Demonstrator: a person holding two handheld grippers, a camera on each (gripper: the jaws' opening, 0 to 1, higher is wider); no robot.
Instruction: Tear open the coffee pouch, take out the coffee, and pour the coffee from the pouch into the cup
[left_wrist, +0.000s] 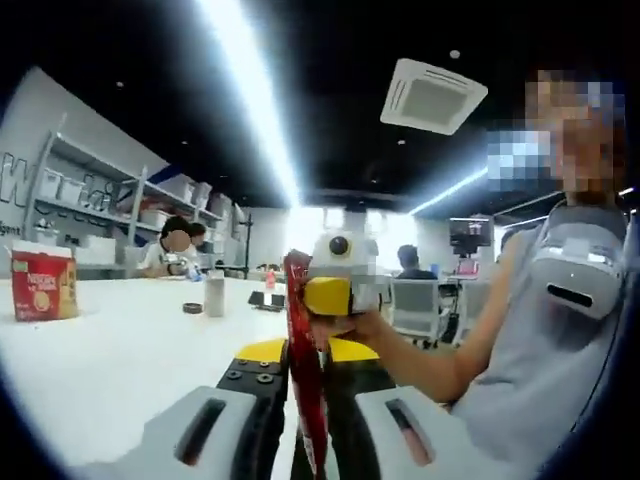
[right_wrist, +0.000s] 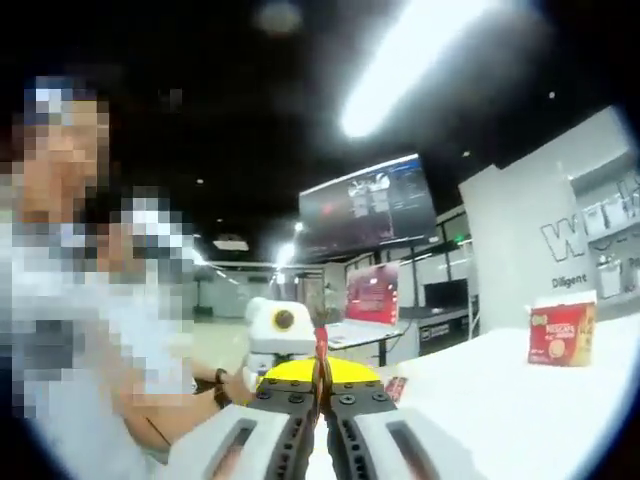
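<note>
A red coffee pouch (left_wrist: 303, 330) stands edge-on above the table, held between both grippers. My left gripper (left_wrist: 303, 368) is shut on its lower part. Facing it, the right gripper (left_wrist: 328, 297), held by a hand, is clamped on the pouch's upper edge. In the right gripper view, my right gripper (right_wrist: 322, 388) is shut on a thin red strip of the pouch (right_wrist: 321, 345), with the left gripper (right_wrist: 298, 368) directly opposite. A small grey cup (left_wrist: 215, 297) stands farther back on the white table (left_wrist: 120, 350).
A red coffee box (left_wrist: 42, 285) (right_wrist: 562, 333) stands on the table. A small dark round item (left_wrist: 192, 307) lies beside the cup, and a red sachet (right_wrist: 395, 388) lies flat on the tabletop. People sit at desks behind.
</note>
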